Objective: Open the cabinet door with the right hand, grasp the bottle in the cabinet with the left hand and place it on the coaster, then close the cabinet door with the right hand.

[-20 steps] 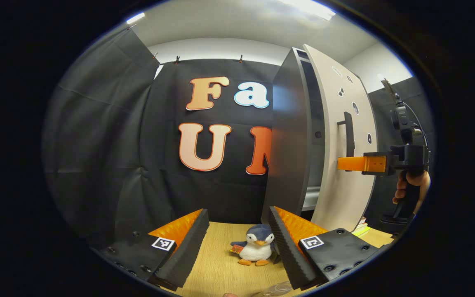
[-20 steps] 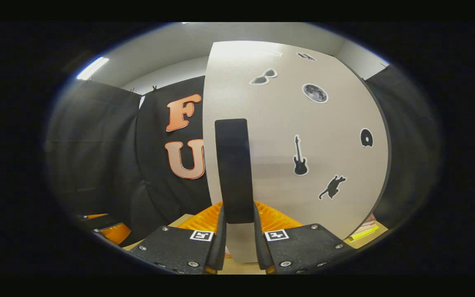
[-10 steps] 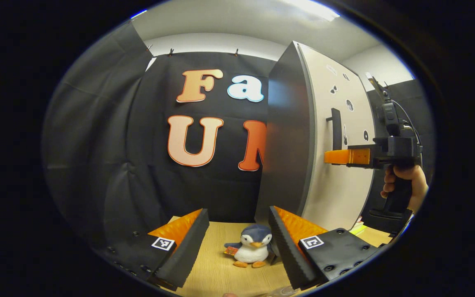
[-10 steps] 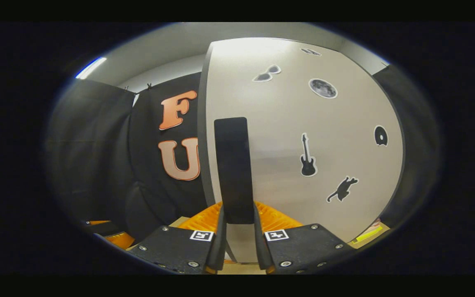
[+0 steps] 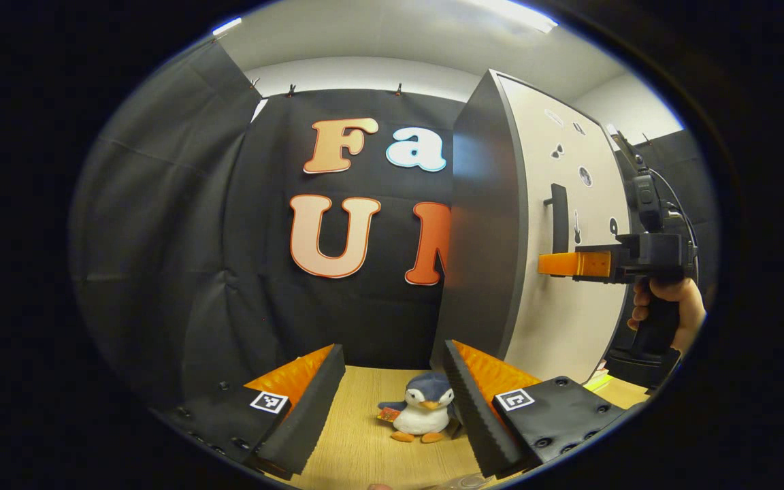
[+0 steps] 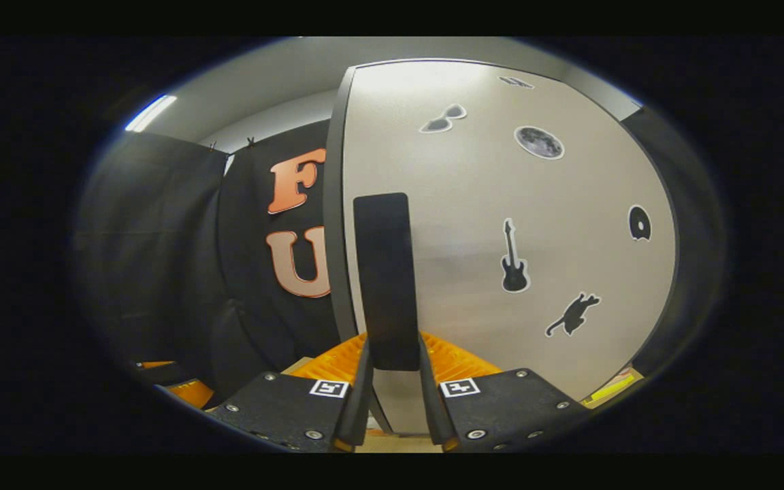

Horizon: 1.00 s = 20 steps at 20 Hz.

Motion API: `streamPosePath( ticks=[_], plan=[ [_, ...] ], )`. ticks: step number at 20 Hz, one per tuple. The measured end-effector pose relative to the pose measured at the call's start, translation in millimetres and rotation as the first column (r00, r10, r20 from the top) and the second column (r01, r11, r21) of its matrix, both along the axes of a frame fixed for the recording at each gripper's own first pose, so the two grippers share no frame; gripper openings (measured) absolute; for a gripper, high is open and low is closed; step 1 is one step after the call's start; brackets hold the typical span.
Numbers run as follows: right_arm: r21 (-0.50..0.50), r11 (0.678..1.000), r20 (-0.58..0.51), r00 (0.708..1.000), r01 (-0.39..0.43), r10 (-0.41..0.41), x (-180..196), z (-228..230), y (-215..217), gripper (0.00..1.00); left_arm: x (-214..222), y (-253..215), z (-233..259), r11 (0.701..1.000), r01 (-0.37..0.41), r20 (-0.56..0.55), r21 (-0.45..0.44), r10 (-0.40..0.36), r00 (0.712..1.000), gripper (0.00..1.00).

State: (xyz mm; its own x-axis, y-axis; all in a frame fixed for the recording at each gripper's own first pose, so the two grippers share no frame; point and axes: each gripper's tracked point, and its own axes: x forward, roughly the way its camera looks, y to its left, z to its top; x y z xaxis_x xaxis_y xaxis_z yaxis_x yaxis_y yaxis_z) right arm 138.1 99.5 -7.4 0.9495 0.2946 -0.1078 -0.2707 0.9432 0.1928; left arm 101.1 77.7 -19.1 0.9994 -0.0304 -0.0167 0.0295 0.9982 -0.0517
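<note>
Black door handle (image 6: 386, 279) pinched in your right gripper (image 6: 393, 395).
Door (image 6: 501, 224) looks flush ahead; left gripper (image 5: 392, 408) idles with fingers spread, empty.

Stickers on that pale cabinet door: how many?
6 on the cabinet door: one at the top edge, sunglasses, moon, guitar, cat, a round one. The handle may hide others.

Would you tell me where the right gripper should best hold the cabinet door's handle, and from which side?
Grip the handle near the lower end of its bar, coming straight at the door face. It is a narrow upright bar standing off the panel, so the right gripper has one finger on each side of it.
</note>
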Motion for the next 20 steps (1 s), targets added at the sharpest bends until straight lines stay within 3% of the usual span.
streamPosePath(
  ticks=[4, 8, 10, 12, 20],
  plan=[
    [-0.033, 0.999, 0.008, 0.999, -0.032, 0.032, -7.9, -0.5, 1.5, 0.39, -7.3, -4.8, 0.1, 1.0, -0.013, -0.003, 0.006, 0.013, 1.0, 0.95],
    [-0.053, 0.998, 0.042, 0.998, -0.041, 0.043, -21.6, 5.4, -7.0, 0.6, -16.7, -13.4, 4.4, 1.0, -0.024, 0.01, 0.0, 0.024, 1.0, 0.95],
    [-0.051, 0.998, 0.06, 0.997, -0.038, 0.041, -28.3, 8.2, -12.6, 0.81, -21.6, -17.8, 5.9, 1.0, -0.028, 0.016, -0.003, 0.028, 0.999, 0.95],
    [-0.051, 0.998, 0.066, 0.997, -0.04, 0.043, -35.9, 10.0, -17.5, 0.91, -27.7, -19.4, 6.1, 0.999, -0.038, 0.018, -0.006, 0.038, 0.999, 0.95],
    [-0.106, 0.994, 0.106, 0.993, -0.033, 0.045, -77.3, 13.0, -43.3, 0.93, -44.4, -33.1, 6.8, 0.998, -0.062, 0.009, 0.01, 0.062, 0.998, 0.95]
  ],
)
